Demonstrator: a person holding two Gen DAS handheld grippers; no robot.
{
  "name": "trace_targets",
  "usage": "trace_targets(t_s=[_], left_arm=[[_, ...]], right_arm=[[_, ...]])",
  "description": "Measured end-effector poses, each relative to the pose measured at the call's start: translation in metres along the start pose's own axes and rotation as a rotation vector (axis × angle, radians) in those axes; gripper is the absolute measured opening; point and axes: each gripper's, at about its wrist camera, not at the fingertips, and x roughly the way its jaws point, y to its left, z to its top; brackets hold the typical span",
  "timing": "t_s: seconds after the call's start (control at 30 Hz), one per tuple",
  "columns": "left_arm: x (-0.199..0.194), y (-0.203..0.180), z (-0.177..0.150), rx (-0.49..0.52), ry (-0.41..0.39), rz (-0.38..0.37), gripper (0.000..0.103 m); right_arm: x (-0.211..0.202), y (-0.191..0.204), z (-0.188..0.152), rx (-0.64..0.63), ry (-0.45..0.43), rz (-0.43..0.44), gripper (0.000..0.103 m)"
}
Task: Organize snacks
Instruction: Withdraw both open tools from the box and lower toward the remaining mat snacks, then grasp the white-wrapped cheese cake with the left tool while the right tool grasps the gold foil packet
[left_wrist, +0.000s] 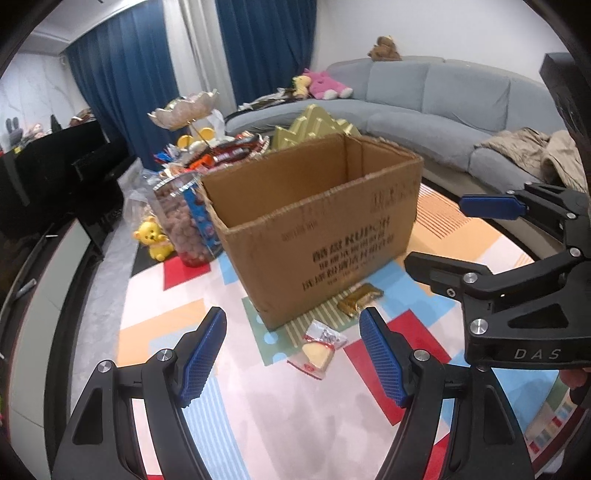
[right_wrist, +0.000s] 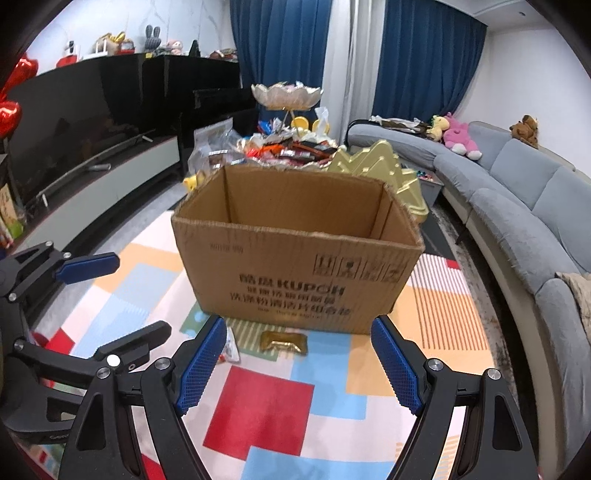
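An open brown cardboard box (left_wrist: 314, 225) stands on the patterned rug; it also shows in the right wrist view (right_wrist: 295, 258). Two snack packets lie in front of it: a clear wrapped cake slice (left_wrist: 319, 350) and a gold packet (left_wrist: 360, 298), the gold packet also in the right wrist view (right_wrist: 284, 341). My left gripper (left_wrist: 293, 354) is open and empty, just above the cake slice. My right gripper (right_wrist: 299, 365) is open and empty, above the rug near the gold packet. It also shows at the right of the left wrist view (left_wrist: 443, 236).
Behind the box are a heap of snack packets (left_wrist: 221, 151), a clear jar of brown balls (left_wrist: 181, 221), a gold tree-shaped box (right_wrist: 384, 166) and a tiered dish (right_wrist: 286, 96). A grey sofa (right_wrist: 517, 192) curves on the right. A black TV cabinet (right_wrist: 92, 122) runs along the left.
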Motion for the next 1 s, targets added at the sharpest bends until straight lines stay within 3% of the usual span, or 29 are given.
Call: trace_targets(t_s=[0.37, 0.57, 0.77, 1.0], left_arm=[[0.041, 0.001, -0.025, 0.038, 0.02, -0.117, 0.072], [0.065, 0.0, -0.031, 0.076, 0.046, -0.149, 0.065], [0.083, 0.0, -0.038, 0.091, 0.075, -0.187, 0.064], [0.102, 0.005, -0.041, 0.061, 0.099, -0.222, 0.058]], right_arm=[[0.041, 0.007, -0.021, -0.015, 0.062, 0.026, 0.081], [0.065, 0.007, -0.029, -0.006, 0.091, 0.034, 0.081], [0.085, 0.008, -0.035, 0.012, 0.108, 0.049, 0.081], [0.111, 0.007, -0.038, 0.032, 0.127, 0.047, 0.081]])
